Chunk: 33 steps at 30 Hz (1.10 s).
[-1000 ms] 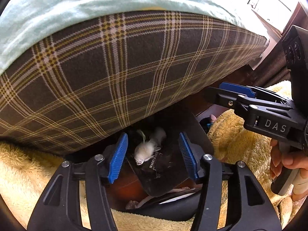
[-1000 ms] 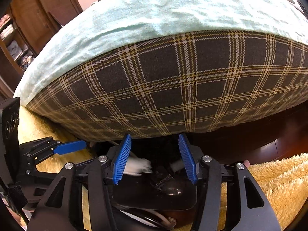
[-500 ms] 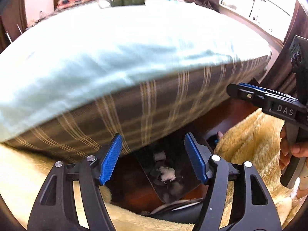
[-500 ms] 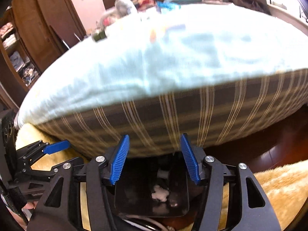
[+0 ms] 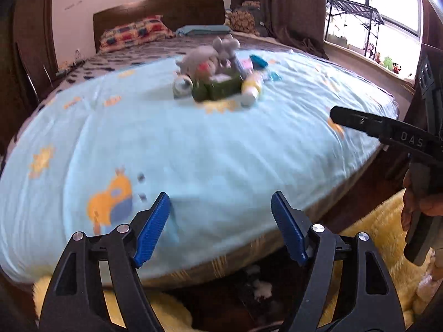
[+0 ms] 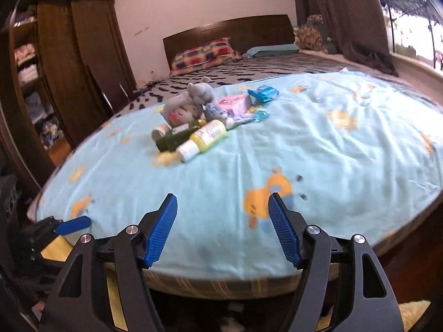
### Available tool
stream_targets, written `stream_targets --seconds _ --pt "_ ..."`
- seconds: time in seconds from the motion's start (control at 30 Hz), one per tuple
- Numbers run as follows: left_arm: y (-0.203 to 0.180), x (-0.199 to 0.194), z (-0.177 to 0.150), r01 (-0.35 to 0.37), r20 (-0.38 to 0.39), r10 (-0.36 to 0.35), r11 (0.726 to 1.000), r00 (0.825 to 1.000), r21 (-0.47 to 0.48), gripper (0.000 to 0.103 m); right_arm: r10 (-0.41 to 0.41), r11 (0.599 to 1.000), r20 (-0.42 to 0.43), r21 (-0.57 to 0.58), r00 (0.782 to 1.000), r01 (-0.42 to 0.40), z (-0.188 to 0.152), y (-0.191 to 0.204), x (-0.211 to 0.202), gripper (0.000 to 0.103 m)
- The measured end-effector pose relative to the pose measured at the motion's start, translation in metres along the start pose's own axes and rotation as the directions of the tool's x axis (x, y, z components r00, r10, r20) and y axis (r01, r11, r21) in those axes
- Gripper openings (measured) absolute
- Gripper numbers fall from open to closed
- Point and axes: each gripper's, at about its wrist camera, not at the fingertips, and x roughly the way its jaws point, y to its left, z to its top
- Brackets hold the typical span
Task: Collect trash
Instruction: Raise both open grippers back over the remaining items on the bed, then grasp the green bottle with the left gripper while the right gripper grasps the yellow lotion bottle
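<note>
Grippers rising from the floor bin to the bed top, left gripper and right gripper both wide open, holding nothing. Probably heading for more trash. Lying mid-blanket: yellow bottle, green bottle, blue wrappers, beside grey plush toy.

A heap of items is piled mid-bed on the sheet; a bottle is laid at its front, a plush toy behind. Pillows are set before the headboard. A wardrobe is placed left.
</note>
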Motion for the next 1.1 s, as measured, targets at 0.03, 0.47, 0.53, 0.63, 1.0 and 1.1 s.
stream_targets --seconds 0.03,0.47,0.53,0.63,1.0,1.1 --pt "-0.002 0.002 0.005 -0.003 0.009 0.003 1.000 1.000 0.000 0.071 -0.003 1.000 -0.006 0.000 1.000 0.003 0.003 0.002 0.006 0.069" --pt "0.025 0.045 0.054 0.005 0.008 -0.005 1.000 1.000 -0.017 0.071 0.007 0.998 -0.096 0.057 0.995 -0.001 0.053 0.024 0.096 0.059" --pt "0.026 0.051 0.057 0.001 0.002 -0.001 1.000 1.000 -0.009 0.071 -0.010 0.998 -0.137 0.053 0.991 0.017 0.057 0.029 0.111 0.053" --pt "0.026 0.059 0.061 -0.008 -0.002 0.008 1.000 1.000 -0.003 0.071 -0.033 0.998 -0.188 0.047 0.982 0.043 0.057 0.033 0.125 0.046" --pt "0.025 0.080 0.079 0.017 -0.017 -0.017 1.000 1.000 0.014 0.071 -0.065 0.997 -0.205 0.027 0.977 0.072 0.064 0.027 0.142 0.039" --pt "0.022 0.089 0.086 0.025 -0.018 -0.024 0.999 1.000 0.026 0.071 -0.065 0.998 -0.197 0.011 0.978 0.069 0.065 0.021 0.136 0.036"
